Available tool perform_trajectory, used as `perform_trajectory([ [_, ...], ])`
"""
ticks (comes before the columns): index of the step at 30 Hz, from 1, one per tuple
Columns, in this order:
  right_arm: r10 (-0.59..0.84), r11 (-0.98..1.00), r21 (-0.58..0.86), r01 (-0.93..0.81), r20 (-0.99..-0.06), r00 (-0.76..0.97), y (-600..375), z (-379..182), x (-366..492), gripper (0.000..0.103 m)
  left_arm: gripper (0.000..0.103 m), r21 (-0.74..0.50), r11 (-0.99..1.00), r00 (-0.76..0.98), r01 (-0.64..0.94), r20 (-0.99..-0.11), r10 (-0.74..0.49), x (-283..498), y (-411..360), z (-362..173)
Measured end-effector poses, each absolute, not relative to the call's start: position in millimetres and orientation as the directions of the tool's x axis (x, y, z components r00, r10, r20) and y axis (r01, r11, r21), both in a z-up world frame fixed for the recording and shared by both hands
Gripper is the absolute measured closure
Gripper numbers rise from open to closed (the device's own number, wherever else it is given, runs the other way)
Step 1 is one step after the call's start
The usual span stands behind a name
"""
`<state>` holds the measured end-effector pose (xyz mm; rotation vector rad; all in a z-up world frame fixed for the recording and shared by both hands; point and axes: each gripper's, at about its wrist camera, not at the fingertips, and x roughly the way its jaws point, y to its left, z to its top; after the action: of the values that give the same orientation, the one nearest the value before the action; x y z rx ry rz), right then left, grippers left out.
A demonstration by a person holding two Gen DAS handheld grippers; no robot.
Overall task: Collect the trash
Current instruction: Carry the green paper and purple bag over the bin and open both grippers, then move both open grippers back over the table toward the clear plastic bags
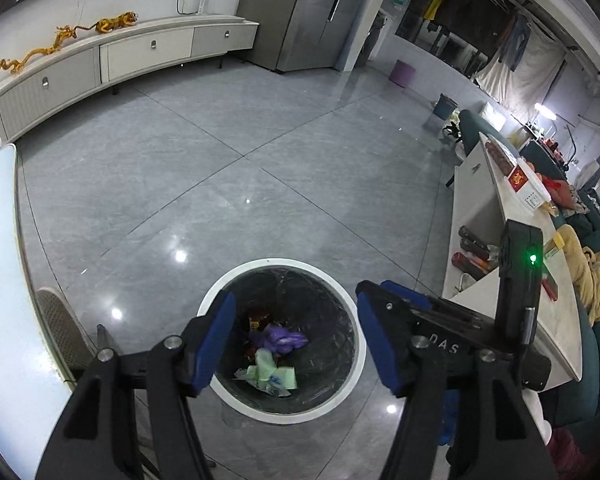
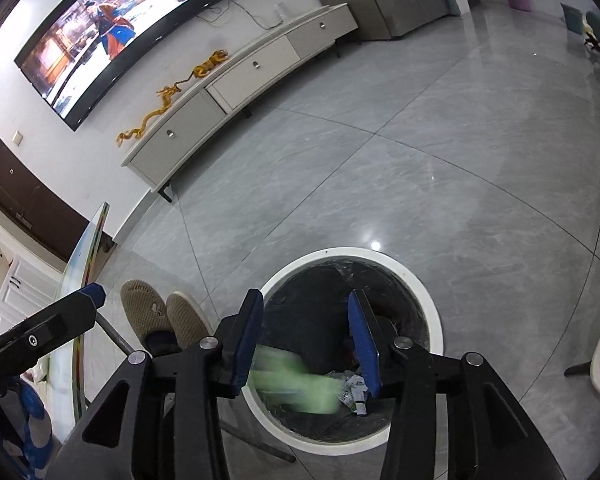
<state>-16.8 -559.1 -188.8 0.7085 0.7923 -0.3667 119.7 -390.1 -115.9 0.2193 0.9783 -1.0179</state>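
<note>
A round trash bin (image 1: 236,404) with a white rim and black liner stands on the grey floor. It holds a purple bag (image 1: 278,338), pale green wrappers (image 1: 270,376) and red scraps. My left gripper (image 1: 296,338) is open and empty above the bin. My right gripper (image 2: 306,344) is open above the same bin (image 2: 430,312). A blurred green piece of trash (image 2: 296,384) is in the air just below its jaws, over the bin. White paper scraps (image 2: 354,390) lie inside.
A long white TV cabinet (image 1: 112,60) with gold dragon figures runs along the far wall under a TV (image 2: 132,28). A white counter (image 1: 512,280) with boxes and a sofa are at right. Two slippers (image 2: 164,316) lie left of the bin, beside a white table (image 1: 0,280).
</note>
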Motion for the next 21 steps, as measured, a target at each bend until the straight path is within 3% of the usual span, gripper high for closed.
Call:
perform_trajectory([
  [10, -0.056, 0.722, 0.436, 0.537, -0.737, 0.674, -552.9, -172.4, -28.2, 0.059, 0.041, -0.234, 0.581, 0.247, 0.78, -0.737, -0.629, 109.8, -350.1, -89.9],
  [21, -0.062, 0.766, 0.44, 0.469, -0.676, 0.735, -513.5, -120.1, -29.1, 0.059, 0.041, -0.221, 0.685, 0.436, 0.694, -0.628, -0.645, 107.3, -251.9, -43.6],
])
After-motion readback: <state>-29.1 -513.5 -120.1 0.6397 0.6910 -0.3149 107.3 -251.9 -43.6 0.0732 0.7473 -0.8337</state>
